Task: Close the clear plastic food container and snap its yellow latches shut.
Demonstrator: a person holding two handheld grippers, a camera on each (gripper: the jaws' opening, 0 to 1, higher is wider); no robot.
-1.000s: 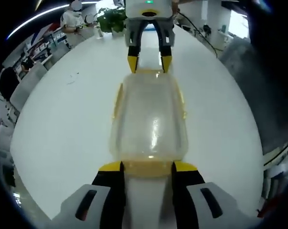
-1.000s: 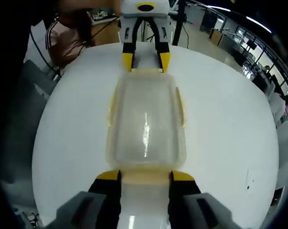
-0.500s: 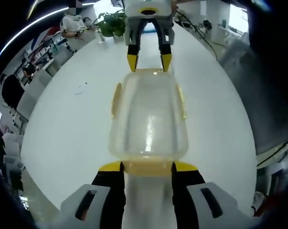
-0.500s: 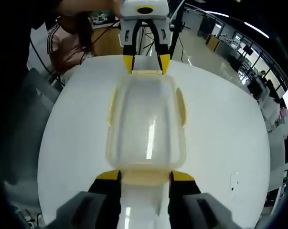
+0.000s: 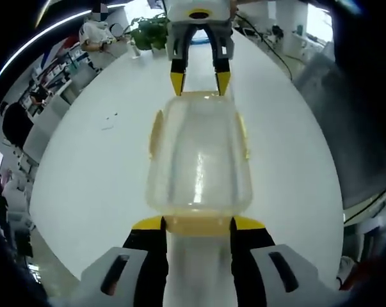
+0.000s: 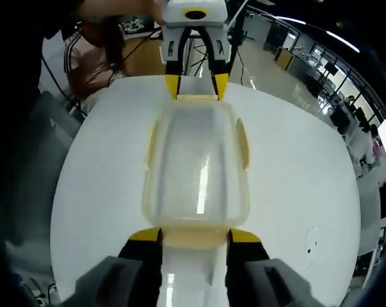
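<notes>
The clear plastic food container (image 5: 199,160) has its lid on and hangs lengthwise between my two grippers, above the white table (image 5: 84,179). My left gripper (image 5: 198,224) is shut on the near yellow end latch (image 5: 198,230), one jaw at each side of it. At the far end my right gripper (image 5: 200,83) grips the opposite end latch the same way. In the right gripper view the container (image 6: 196,166) runs from my right gripper (image 6: 196,235) up to the left gripper (image 6: 196,86). Yellow side latches (image 5: 155,134) (image 5: 244,137) lie against the long walls.
The round white table (image 6: 295,179) lies under the container, with its edge on all sides. A potted plant (image 5: 151,29) stands at its far edge. A seated person (image 6: 90,57) and office desks lie beyond the table.
Both cameras have shifted, and the table now looks farther below than a second ago. The container keeps the same place between the two grippers.
</notes>
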